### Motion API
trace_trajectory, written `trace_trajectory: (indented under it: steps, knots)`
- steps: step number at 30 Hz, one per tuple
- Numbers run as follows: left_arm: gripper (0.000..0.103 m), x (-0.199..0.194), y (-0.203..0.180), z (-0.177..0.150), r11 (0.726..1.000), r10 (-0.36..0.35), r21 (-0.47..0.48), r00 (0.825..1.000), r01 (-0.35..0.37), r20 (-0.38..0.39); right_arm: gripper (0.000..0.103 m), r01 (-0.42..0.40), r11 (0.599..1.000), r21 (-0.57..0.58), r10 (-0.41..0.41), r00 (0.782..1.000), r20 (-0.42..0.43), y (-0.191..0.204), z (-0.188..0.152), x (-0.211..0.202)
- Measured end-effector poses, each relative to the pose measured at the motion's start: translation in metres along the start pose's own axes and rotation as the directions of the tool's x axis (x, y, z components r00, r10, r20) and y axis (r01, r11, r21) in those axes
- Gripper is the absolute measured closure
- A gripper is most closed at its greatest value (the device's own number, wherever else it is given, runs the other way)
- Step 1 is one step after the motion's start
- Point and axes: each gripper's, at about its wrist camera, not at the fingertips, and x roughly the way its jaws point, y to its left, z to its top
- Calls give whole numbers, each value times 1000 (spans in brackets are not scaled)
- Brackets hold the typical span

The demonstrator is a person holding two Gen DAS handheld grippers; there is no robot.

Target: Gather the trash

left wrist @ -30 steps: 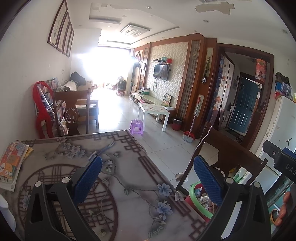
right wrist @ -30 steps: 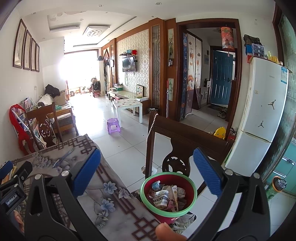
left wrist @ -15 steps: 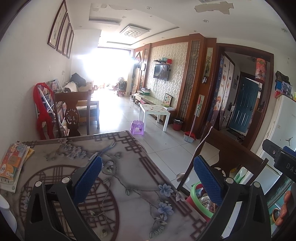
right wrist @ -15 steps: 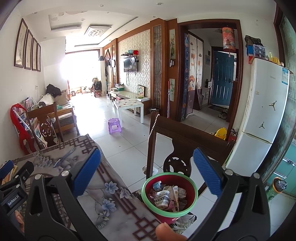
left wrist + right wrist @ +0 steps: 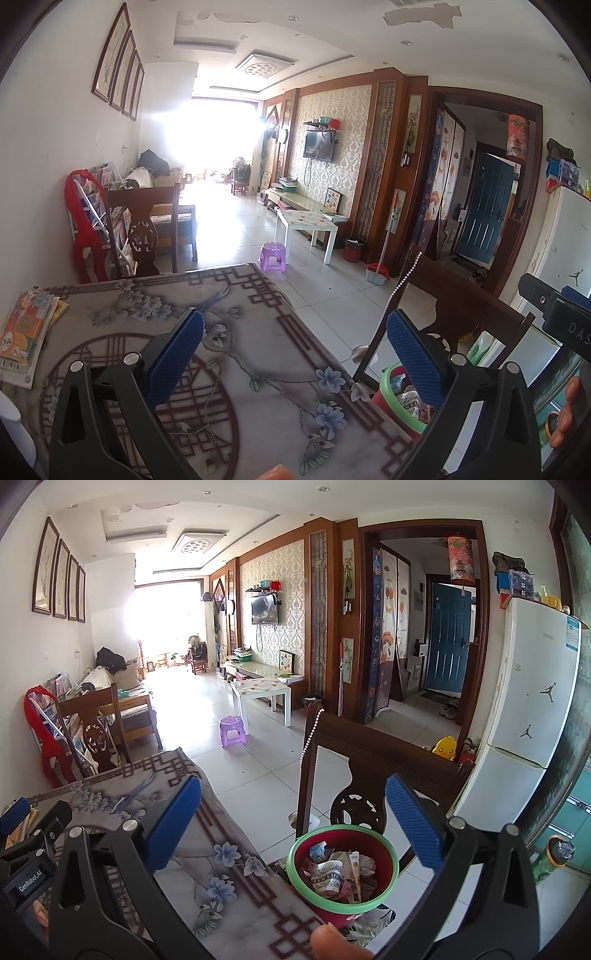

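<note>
both claws wide open and empty: left claw over table, right claw above trash bin holding crumpled wrappers

We see the dining table covered by a grey cloth printed with blue flowers and brown lattice. A stack of books lies at its left edge, scissors near the far side.
</note>
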Motion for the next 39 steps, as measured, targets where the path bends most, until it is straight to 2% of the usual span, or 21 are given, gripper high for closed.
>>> trace_trajectory:
  steps: [36, 39]
  knots:
    - [8, 1, 6, -2, 1000, 0, -13, 1000, 0, -16, 4, -33, 999, -28, 32, 999, -28, 9, 4, 12]
    - [8, 4, 10, -5, 1000, -18, -23, 999, 17, -31, 4, -37, 999, -33, 36, 999, -36, 10, 5, 16]
